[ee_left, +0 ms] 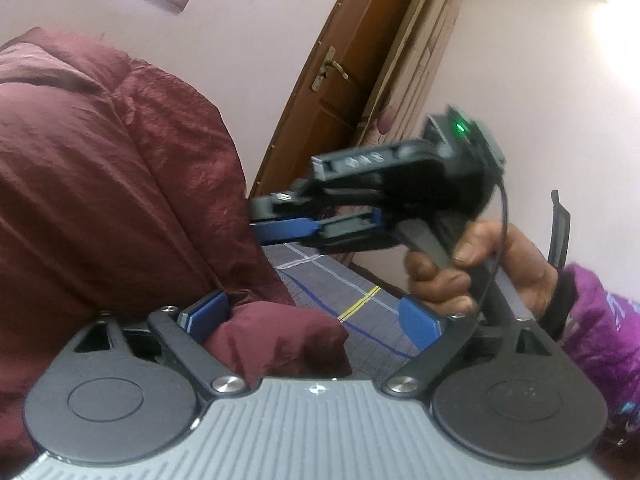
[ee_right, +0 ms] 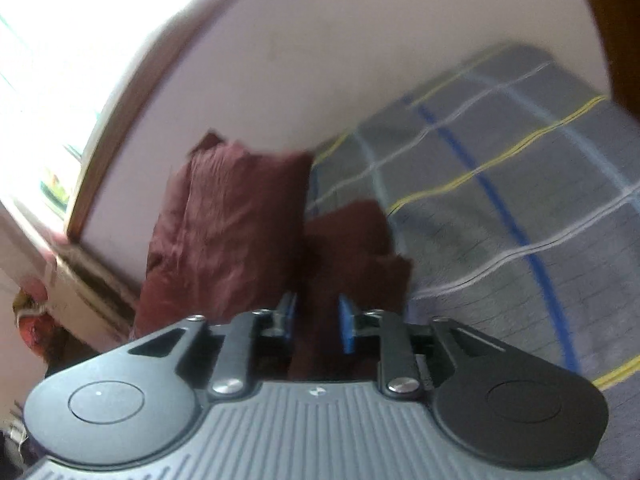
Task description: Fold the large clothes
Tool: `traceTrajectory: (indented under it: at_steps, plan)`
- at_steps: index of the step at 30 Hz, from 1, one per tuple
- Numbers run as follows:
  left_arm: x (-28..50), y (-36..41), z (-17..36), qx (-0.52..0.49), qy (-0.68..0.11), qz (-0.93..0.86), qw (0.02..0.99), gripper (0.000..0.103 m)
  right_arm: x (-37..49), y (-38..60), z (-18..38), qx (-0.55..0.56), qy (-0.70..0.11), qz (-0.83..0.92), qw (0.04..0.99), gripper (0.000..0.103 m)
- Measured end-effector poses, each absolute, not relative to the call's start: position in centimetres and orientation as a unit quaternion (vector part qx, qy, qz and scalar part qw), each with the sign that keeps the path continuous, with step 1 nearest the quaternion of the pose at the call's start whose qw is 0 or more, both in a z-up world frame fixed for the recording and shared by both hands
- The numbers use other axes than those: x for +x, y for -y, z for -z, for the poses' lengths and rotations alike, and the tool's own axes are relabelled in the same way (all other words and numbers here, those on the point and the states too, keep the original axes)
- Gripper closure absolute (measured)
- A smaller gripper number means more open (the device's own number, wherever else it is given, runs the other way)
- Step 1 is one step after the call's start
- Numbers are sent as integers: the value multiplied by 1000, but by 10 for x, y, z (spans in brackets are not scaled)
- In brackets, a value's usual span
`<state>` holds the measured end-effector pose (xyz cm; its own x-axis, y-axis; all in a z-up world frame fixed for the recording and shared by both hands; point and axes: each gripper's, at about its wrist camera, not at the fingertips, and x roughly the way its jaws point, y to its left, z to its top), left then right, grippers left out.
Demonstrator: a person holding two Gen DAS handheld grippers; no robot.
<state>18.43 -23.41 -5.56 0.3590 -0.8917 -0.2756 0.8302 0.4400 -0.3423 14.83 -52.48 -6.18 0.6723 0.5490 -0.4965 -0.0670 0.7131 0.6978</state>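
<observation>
A large maroon garment (ee_left: pixel 112 168) hangs in a bulky mass over the left half of the left wrist view. One fold of it (ee_left: pixel 280 340) lies inside my left gripper (ee_left: pixel 312 320). That gripper stands wide open: the fold touches only the left pad, and the right pad is bare. My right gripper (ee_left: pixel 256 216) reaches in from the right, its fingertips against the cloth. In the blurred right wrist view the right gripper (ee_right: pixel 317 318) has its blue pads close together. A thick bunch of the maroon garment (ee_right: pixel 352 248) fills the gap between them.
A grey checked bedsheet (ee_right: pixel 500 200) with blue, yellow and white lines lies under the cloth. A brown wooden door (ee_left: pixel 332 100) stands behind it. A bright window (ee_right: pixel 40 80) is at the left. A person's hand (ee_left: pixel 480 272) in a purple sleeve (ee_left: pixel 600 340) holds the right gripper.
</observation>
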Motion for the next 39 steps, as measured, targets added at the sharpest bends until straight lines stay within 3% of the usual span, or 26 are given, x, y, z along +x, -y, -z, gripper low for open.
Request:
traceTrajectory:
  at_steps: [3, 5, 6, 9, 12, 15, 17, 21, 24, 27, 30, 34, 39]
  plan:
    - [183, 236, 57, -64, -201, 514, 832, 7, 168, 499, 61, 305, -374, -188, 856, 70]
    - [183, 234, 54, -63, -197, 512, 834, 3, 183, 487, 60, 284, -369, -202, 862, 79]
    - [185, 235, 52, -65, -199, 513, 832, 3, 187, 481, 57, 265, -361, -203, 871, 94]
    - [192, 243, 48, -71, -207, 522, 824, 3, 196, 475, 42, 221, -326, -207, 896, 103]
    - [190, 255, 54, -46, -202, 528, 824, 3, 201, 488, 49, 223, -315, -200, 901, 103]
    - [181, 264, 63, 0, -189, 527, 829, 3, 202, 499, 86, 246, -354, -192, 882, 103]
    - [181, 263, 64, -5, -189, 527, 829, 3, 191, 513, 86, 277, -325, -188, 885, 102]
    - [186, 261, 63, -14, -194, 533, 823, 3, 165, 521, 30, 228, -237, -185, 926, 99]
    - [185, 258, 65, -11, -190, 531, 826, 3, 167, 492, -10, 174, -223, -251, 926, 99]
    - [186, 254, 65, -16, -191, 529, 826, 3, 185, 447, -18, 95, -269, -288, 914, 99]
    - [181, 255, 64, -5, -188, 532, 826, 2, 206, 422, 8, 20, -354, -258, 899, 102]
    - [173, 242, 52, -17, -188, 538, 821, 3, 213, 436, 42, 34, -408, -228, 883, 103]
    - [172, 184, 17, -102, -162, 517, 834, 7, 203, 444, 57, 32, -419, -209, 883, 103]
